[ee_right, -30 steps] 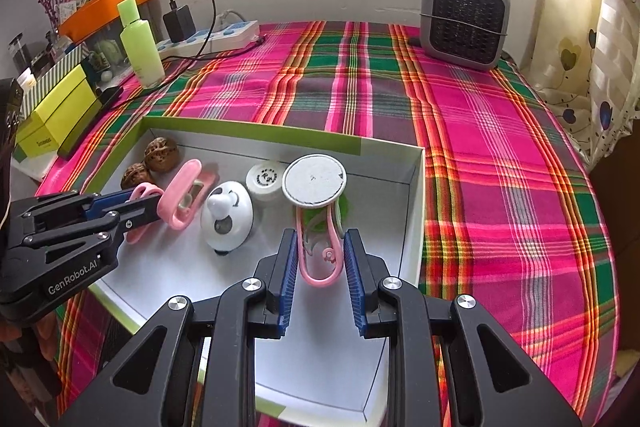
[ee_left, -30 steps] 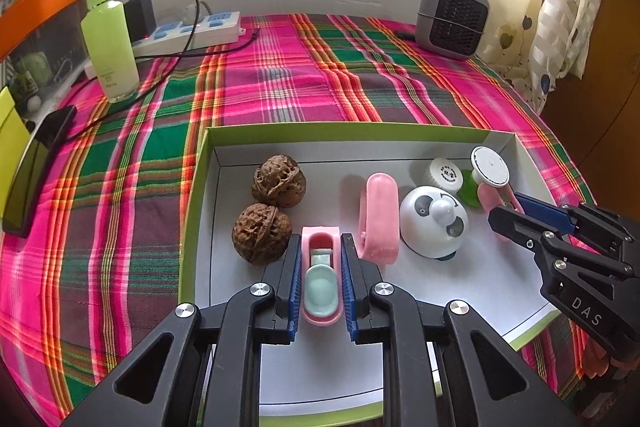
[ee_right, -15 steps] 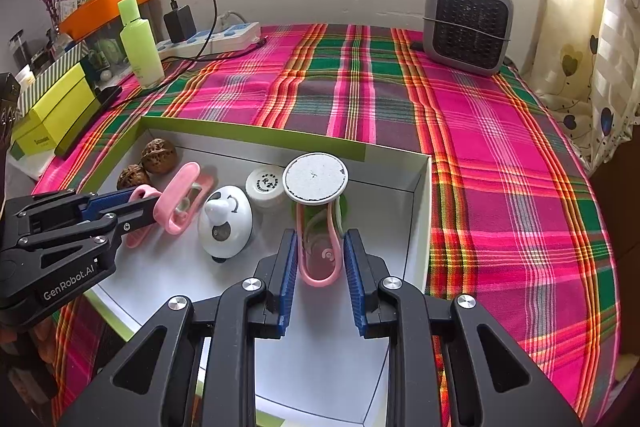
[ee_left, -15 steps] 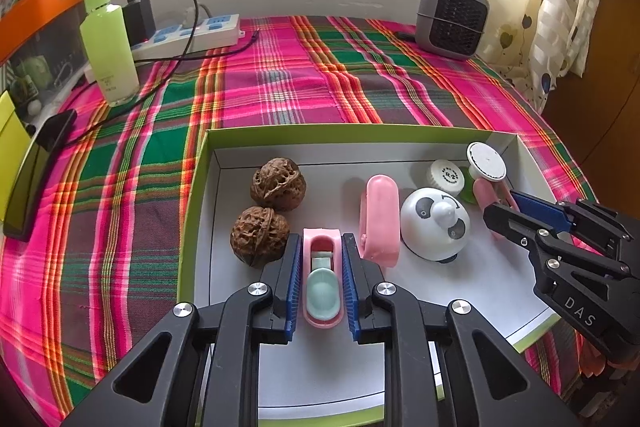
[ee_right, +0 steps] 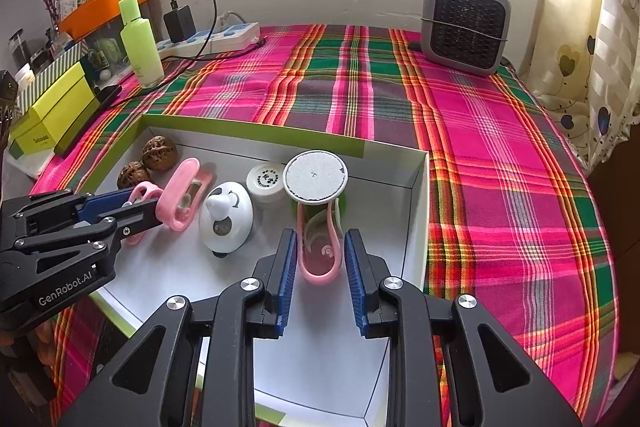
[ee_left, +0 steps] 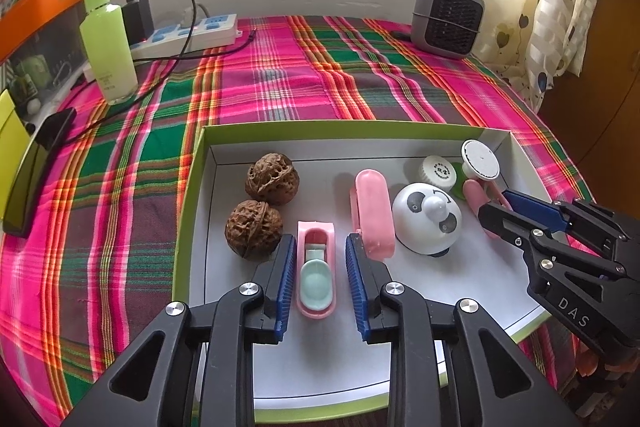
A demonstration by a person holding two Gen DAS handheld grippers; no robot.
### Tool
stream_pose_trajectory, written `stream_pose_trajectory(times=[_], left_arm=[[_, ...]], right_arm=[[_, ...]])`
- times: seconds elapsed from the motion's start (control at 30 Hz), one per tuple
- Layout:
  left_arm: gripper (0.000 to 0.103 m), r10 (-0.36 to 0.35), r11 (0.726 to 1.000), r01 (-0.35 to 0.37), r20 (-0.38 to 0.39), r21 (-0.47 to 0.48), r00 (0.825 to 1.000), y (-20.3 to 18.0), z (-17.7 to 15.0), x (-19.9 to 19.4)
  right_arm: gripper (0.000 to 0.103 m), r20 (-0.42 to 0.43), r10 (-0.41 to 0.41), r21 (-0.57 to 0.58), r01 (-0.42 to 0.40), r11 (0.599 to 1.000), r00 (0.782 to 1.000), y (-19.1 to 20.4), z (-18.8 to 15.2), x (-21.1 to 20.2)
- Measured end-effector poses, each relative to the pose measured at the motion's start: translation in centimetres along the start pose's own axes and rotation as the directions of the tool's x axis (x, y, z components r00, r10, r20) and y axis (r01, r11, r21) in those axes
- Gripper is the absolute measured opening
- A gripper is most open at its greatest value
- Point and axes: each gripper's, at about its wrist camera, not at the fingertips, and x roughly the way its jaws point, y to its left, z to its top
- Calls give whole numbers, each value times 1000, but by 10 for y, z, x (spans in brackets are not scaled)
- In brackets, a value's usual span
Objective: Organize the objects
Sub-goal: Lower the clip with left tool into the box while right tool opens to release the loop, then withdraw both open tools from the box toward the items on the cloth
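We logged a green-rimmed box on the plaid cloth, gathering the small items. Inside stood a panda timer, two walnuts and a pink clip. Our left gripper had just been opening, its blue pads clear of the pink toy toilet between them. Our right gripper had likewise just been opening, the pink loop stand between its parted pads; we judged both pieces set down here.

"GenRobot.AI" on the left tongs; "DAS" on the right tongs
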Motion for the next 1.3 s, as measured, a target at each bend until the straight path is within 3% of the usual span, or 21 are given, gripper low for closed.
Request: stream_pose_trajectory(times=[0.13, 0.47, 1.3], left_arm=[[28, -4, 1000, 4, 6, -1, 1000, 0, -1, -3], [38, 7, 1000, -7, 19, -18, 1000, 5, -5, -14], [40, -27, 998, 32, 86, -54, 996, 4, -37, -64]], right_arm=[[34, 5, 0, -8, 0, 1000, 1000, 3, -1, -3], [35, 21, -5, 8, 5, 1000, 1000, 3, -6, -13], [35, 95, 21, 8, -21, 1000, 995, 19, -33, -58]])
